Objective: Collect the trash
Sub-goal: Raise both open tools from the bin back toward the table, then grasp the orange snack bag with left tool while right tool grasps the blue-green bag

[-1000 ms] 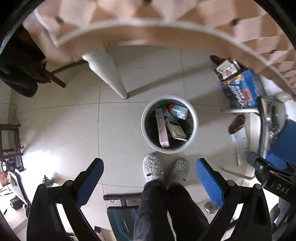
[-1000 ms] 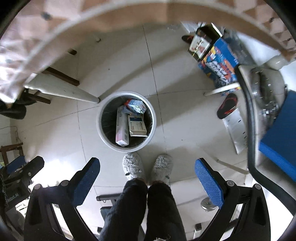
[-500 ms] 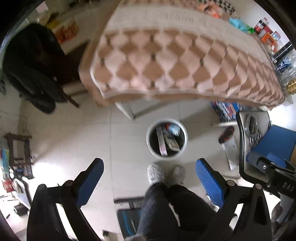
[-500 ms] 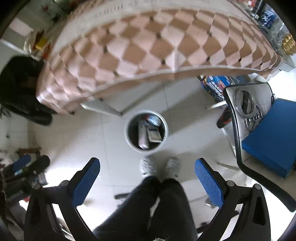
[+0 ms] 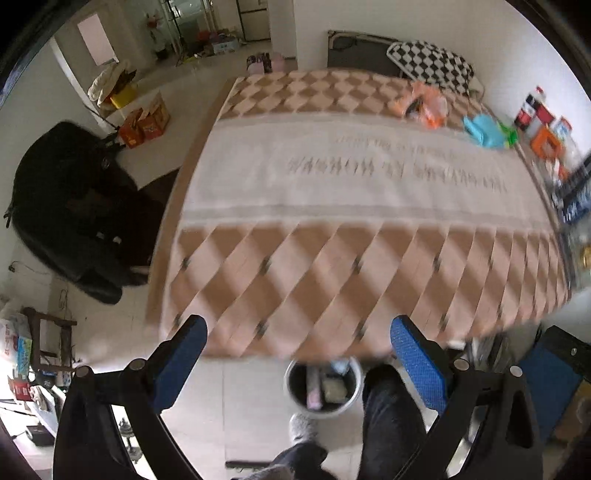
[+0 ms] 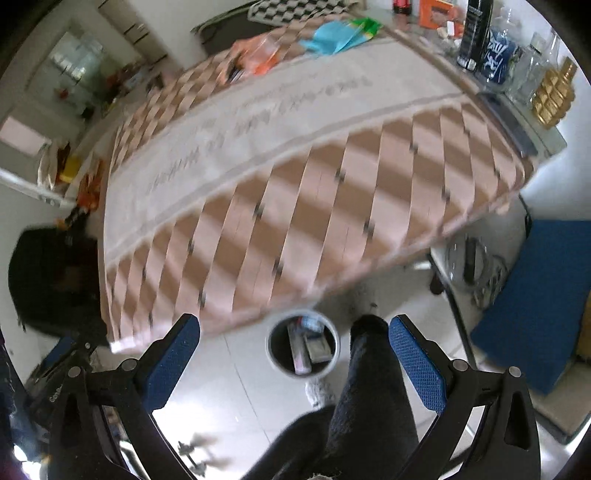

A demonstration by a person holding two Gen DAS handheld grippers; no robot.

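A round grey trash bin stands on the floor by the table's near edge, with several boxes and packets inside; it also shows in the right wrist view. Orange wrappers and a blue-green packet lie at the far end of the checkered tabletop; they also show in the right wrist view, the orange wrappers and the blue-green packet. My left gripper is open and empty, high above the table's near edge. My right gripper is open and empty too.
A black bag slumps on a chair left of the table. Bottles and jars stand on a side shelf at the right. A blue chair seat is at the right. The person's legs are beside the bin.
Both grippers have risen and tilted up from looking straight down at the bin; the whole tabletop is now in view and the bin looks small and low. Both stayed open.
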